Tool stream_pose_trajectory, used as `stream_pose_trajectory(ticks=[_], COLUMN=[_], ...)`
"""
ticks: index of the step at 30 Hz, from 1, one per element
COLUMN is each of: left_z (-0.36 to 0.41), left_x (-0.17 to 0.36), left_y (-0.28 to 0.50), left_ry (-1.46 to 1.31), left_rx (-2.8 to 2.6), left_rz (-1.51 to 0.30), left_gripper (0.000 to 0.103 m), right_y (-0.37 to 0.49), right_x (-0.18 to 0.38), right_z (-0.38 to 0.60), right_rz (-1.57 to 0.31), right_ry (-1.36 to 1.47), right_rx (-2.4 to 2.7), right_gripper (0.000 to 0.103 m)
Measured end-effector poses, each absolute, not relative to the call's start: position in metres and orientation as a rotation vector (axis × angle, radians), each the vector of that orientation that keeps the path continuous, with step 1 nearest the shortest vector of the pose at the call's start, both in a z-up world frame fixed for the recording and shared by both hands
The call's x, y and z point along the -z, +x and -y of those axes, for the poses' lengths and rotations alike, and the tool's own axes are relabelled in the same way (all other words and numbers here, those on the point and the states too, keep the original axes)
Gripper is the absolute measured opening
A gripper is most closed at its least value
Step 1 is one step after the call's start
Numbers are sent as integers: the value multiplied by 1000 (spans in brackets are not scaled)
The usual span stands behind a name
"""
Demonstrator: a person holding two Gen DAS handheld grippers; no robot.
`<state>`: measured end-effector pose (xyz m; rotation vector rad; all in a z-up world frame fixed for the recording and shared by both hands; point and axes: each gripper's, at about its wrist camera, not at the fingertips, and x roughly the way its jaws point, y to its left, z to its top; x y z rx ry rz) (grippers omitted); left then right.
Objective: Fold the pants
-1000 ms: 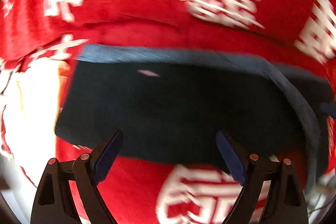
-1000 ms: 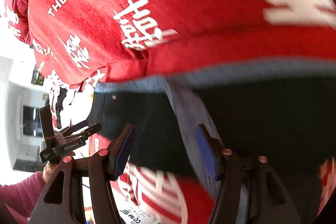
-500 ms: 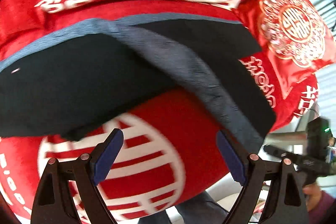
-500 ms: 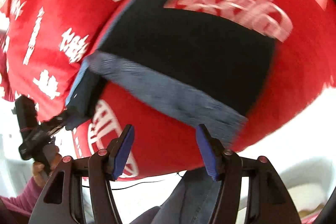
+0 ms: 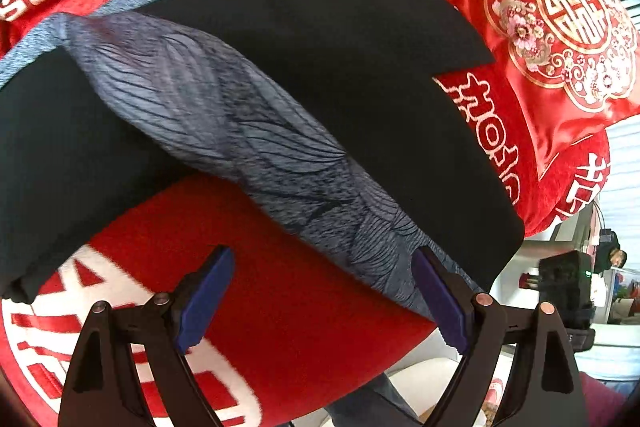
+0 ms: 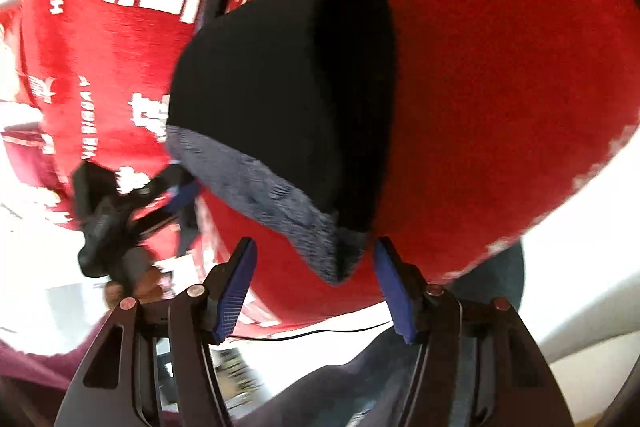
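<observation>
Red cushion point(image 5: 560, 27) – L view only

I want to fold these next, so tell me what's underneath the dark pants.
The pants lie spread on a red blanket with white lettering; it shows all around them. A red embroidered cushion sits beside them. Whatever lies directly beneath the cloth is covered.

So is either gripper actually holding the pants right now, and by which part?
Neither. The left gripper and right gripper are both open and empty, just short of the near edge of the pants on the red blanket.
</observation>
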<state>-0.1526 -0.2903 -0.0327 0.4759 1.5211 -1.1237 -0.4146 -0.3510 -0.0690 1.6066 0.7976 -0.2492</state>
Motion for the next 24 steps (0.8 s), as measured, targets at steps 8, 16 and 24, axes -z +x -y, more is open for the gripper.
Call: stream_pose_trajectory(ticks=[8,16,24], left_z=[299,331,388], left_x=[33,-10,-59], left_y=[-157,-143,-109], left_ry=[478,346,378], left_rx=[1090,1134,1071], left_rz=[-1517,-1479,-1286], left_gripper=[34,17,17], right_y=[-417,-376,-304], right_x=[56,-36,-92], right_z=[356,426,543], right_rz=[-742,-654,-694], right_ry=[1635,1432,1200], right_rx=[216,161,181], right_gripper=[11,10,10])
